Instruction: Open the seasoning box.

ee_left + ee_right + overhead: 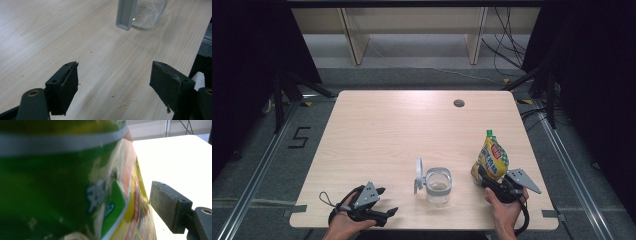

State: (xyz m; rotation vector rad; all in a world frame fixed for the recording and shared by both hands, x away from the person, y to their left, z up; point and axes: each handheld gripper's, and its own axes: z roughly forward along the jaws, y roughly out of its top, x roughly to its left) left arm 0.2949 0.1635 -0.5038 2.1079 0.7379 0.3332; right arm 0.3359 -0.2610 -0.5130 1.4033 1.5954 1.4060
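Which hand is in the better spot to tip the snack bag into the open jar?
The right one, probably. The right gripper already has the yellow and green snack bag between its fingers, just right of the glass jar. The left gripper is open and holds nothing, near the table's front edge.

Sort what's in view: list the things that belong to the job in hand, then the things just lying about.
Belongs to the job:
- snack bag, upright in the right gripper
- glass jar, lid flipped open, a little filling inside
- left gripper, open and holding nothing, near the table's front edge

Just lying about:
- crumbs on the table
- shelf and cables beyond the table
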